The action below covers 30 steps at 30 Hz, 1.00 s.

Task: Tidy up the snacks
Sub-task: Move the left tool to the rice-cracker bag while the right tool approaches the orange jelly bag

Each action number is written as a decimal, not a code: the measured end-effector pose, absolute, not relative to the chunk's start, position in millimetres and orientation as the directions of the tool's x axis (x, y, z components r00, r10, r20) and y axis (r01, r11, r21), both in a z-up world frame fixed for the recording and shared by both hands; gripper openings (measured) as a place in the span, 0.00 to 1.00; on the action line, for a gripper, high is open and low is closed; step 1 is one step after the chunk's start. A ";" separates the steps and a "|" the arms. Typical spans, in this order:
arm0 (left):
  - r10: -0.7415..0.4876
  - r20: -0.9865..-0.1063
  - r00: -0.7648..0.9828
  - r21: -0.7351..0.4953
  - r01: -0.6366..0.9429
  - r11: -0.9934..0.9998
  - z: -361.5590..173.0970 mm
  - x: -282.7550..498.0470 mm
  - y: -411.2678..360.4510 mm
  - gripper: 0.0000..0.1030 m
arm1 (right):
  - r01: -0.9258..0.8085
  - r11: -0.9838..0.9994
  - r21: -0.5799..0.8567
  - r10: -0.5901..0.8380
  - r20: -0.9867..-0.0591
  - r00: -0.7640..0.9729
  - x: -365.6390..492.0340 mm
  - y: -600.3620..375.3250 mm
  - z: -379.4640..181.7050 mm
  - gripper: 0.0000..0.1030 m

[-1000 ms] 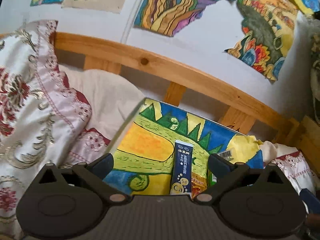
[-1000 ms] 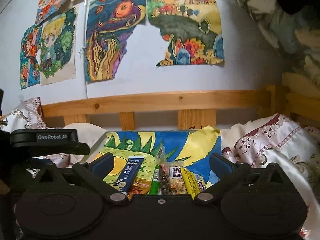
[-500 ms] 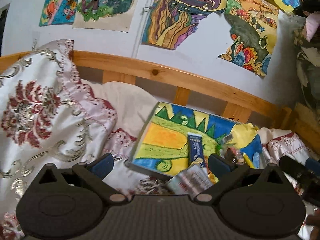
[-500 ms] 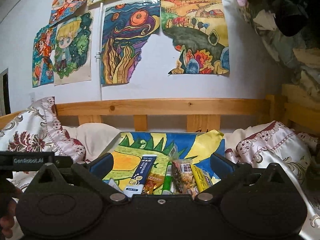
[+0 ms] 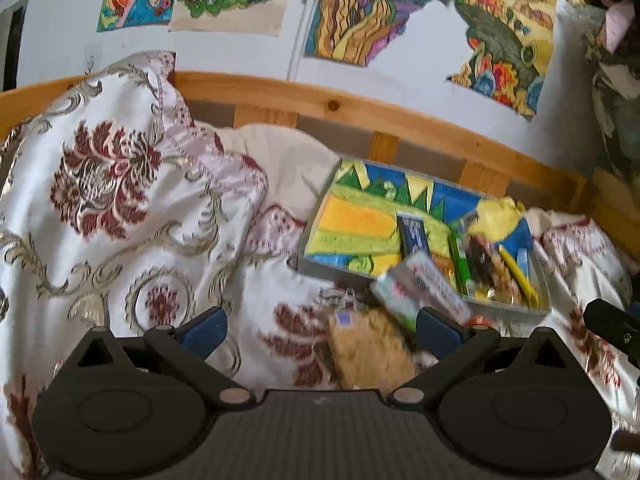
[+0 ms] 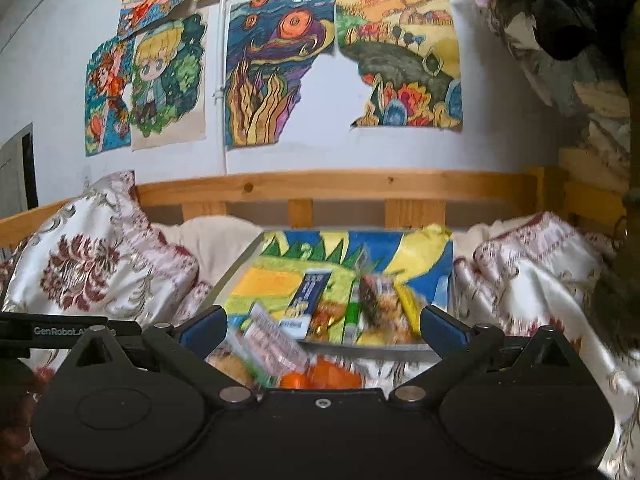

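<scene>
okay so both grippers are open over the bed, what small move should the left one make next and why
Probably ease the left gripper forward and down over the tan snack pack. Its jaws are open and empty, and that pack lies on the bedspread between them, outside the tray where other snacks already sit.

Ahead of the left gripper [image 5: 322, 330], whose matt black plastic body carries blue fingers [image 5: 206, 326], the bedspread [image 5: 120, 208] is glossy satin cloth with raised embroidery. Beyond it the headboard [image 5: 360, 110] is smooth varnished wood. The tray [image 5: 332, 270] has a dull grey rim and a painted paper lining; the snack packets [image 5: 424, 288] look like shiny foil.
</scene>
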<state>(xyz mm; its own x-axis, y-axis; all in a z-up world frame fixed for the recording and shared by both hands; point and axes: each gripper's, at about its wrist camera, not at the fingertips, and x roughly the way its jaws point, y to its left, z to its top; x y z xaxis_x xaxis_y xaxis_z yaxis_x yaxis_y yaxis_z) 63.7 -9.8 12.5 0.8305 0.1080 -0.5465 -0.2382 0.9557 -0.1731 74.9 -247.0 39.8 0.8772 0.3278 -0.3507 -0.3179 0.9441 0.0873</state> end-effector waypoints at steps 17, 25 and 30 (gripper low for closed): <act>0.067 -0.686 0.725 -0.150 -0.230 0.961 -20.1 50.4 -4.3 0.99 | -0.300 0.949 0.097 0.308 -0.493 0.814 54.6 -238.9 11.1 0.99; 0.080 -0.716 0.694 -0.139 -0.253 0.957 -25.1 54.0 -3.1 0.99 | -0.275 0.958 0.082 0.273 -0.558 0.784 63.7 -236.0 -1.0 0.99; 0.077 -0.723 0.686 -0.133 -0.248 0.960 -27.3 56.3 -5.4 0.99 | -0.274 0.958 0.082 0.270 -0.577 0.771 66.4 -234.5 -4.5 0.99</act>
